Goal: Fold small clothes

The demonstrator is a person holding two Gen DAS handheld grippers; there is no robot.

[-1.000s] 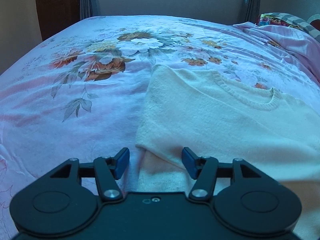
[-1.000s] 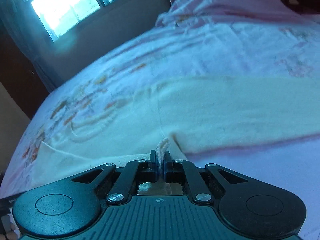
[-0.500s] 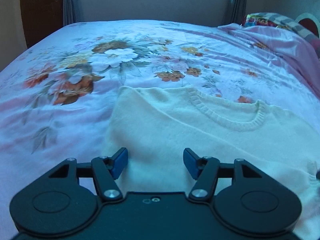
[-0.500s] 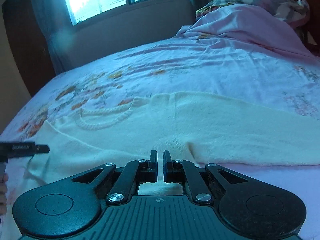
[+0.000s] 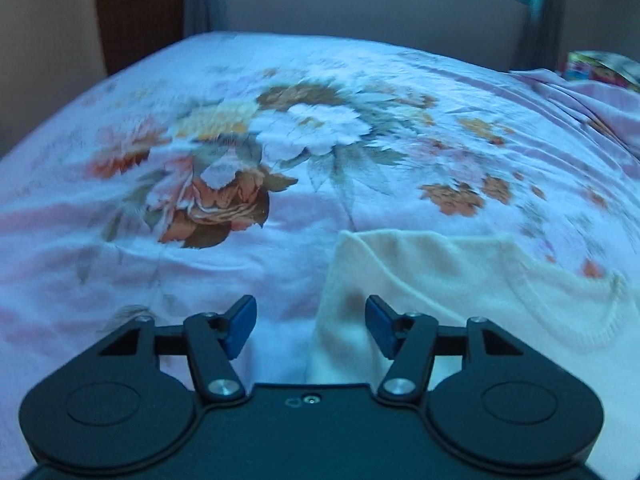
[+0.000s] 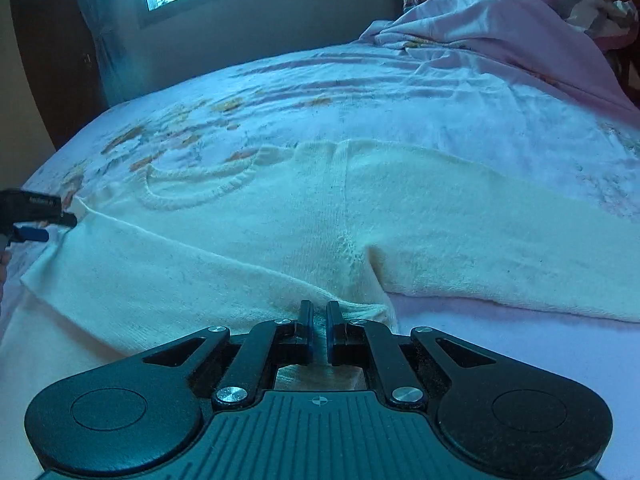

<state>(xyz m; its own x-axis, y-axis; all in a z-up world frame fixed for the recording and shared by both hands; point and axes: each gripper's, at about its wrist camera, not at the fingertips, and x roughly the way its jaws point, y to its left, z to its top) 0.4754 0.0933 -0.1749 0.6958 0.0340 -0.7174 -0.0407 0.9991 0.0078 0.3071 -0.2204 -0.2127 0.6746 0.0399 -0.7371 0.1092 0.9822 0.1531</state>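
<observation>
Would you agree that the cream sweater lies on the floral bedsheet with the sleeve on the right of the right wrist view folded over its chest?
Not quite: the cream sweater does lie on the floral bedsheet, but that sleeve is not folded over its chest; it stretches out sideways on the sheet, as the right wrist view shows.
</observation>
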